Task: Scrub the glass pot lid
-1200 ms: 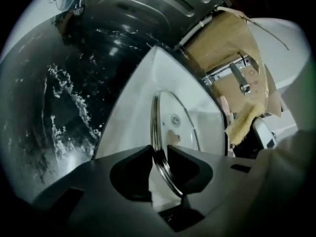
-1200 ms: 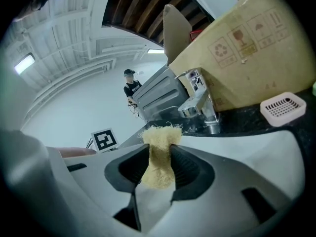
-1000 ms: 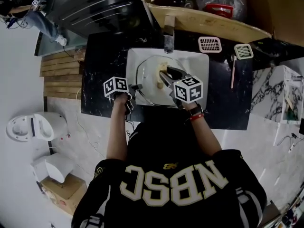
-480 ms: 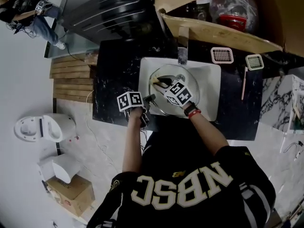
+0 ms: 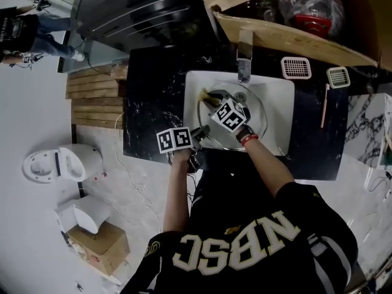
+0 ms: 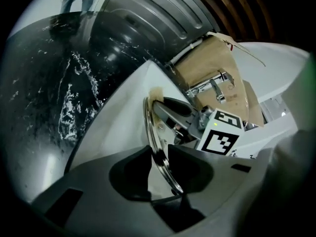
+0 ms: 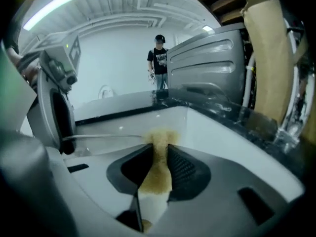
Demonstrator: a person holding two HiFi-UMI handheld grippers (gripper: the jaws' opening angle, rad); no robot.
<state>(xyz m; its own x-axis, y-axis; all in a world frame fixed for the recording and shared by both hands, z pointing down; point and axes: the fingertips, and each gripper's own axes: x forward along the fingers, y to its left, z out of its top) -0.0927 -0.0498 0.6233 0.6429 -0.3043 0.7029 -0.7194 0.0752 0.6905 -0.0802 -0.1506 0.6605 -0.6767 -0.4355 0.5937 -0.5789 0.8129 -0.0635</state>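
Right tool (image 7: 159,151) clamps one sponge (image 7: 157,174) at one lid (image 5: 255,119) rim.

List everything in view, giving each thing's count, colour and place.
glass pot lid: one, clear with metal rim, in the sink
sponge: one, yellow, at the lid's far edge
sink: one, white, set in the countertop
countertop: one, black marbled, around the sink
faucet: one, metal, behind the sink
slotted trays: two, pink and pale green, countertop right of faucet
left gripper: one, grey, shut on the lid's near rim, jaws just opened slightly
right gripper: one, grey, shut on the sponge
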